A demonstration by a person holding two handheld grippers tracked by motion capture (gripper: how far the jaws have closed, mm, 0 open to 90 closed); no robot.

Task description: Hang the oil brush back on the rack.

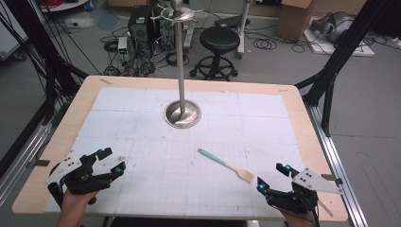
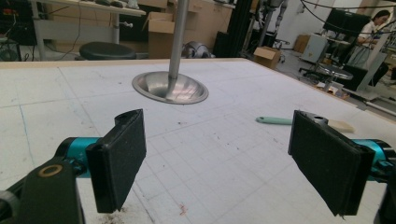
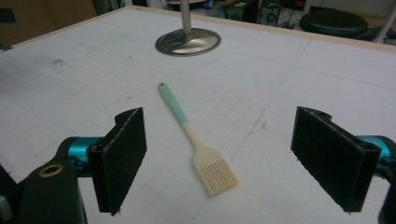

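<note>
The brush [image 3: 196, 140] has a mint-green handle and cream bristles. At its 11 o'clock, the stand [image 1: 182, 113] is shiny silver. The worktop [image 1: 142, 123] carries a white mat with a faint grid, edged in pale wood. Black jaws, teal fittings.

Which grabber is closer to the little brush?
The right gripper. The brush lies just ahead of its open jaws, bristles toward it, while the left gripper sits far across the table.

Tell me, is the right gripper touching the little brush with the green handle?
Apart. In the right gripper view, the brush lies flat on the white mat, with bare mat showing between it and each open jaw of the right gripper.
</note>
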